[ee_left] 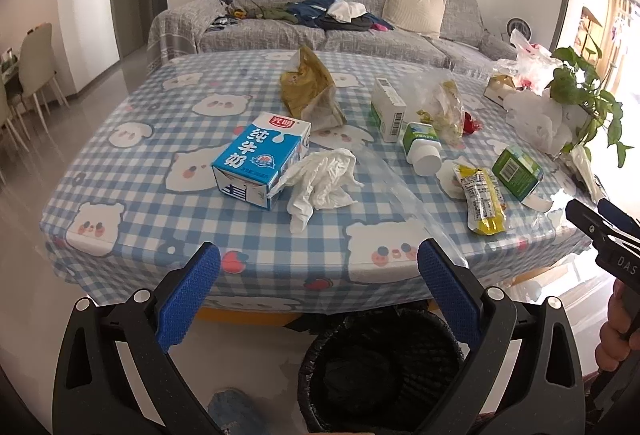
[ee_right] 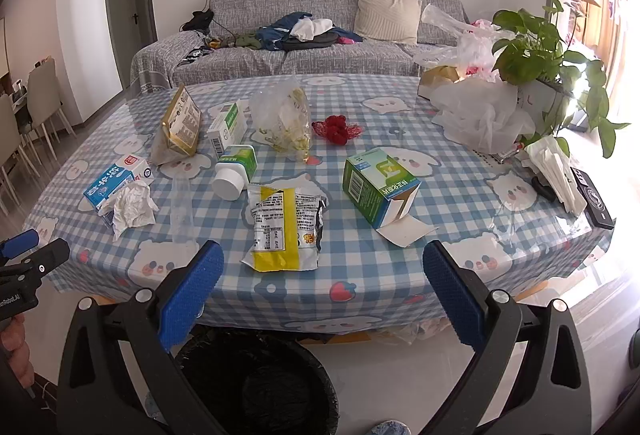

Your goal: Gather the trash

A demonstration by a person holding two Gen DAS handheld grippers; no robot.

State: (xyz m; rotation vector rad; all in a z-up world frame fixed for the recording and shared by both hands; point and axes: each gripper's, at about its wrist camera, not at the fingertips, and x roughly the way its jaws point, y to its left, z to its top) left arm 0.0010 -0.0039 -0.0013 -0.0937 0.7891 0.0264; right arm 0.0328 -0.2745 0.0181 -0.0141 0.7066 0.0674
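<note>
Trash lies on the checked tablecloth (ee_left: 160, 203): a blue milk carton (ee_left: 260, 163), a crumpled white tissue (ee_left: 320, 183), a yellow snack wrapper (ee_right: 284, 231), an open green box (ee_right: 376, 187), a green-and-white bottle (ee_right: 236, 171), a gold bag (ee_right: 180, 127), a clear bag of scraps (ee_right: 286, 119) and a red wrapper (ee_right: 336, 129). A black-lined bin (ee_left: 380, 367) stands on the floor below the table's front edge, also in the right wrist view (ee_right: 256, 383). My left gripper (ee_left: 320, 275) and my right gripper (ee_right: 322, 275) are both open and empty, held above the bin before the table edge.
A potted plant (ee_right: 532, 51), white plastic bags (ee_right: 480, 111), folded napkins (ee_right: 556, 171) and a black remote (ee_right: 592, 199) crowd the table's right side. A grey sofa (ee_right: 320, 55) with clothes stands behind. Dining chairs (ee_left: 36, 67) are at the far left.
</note>
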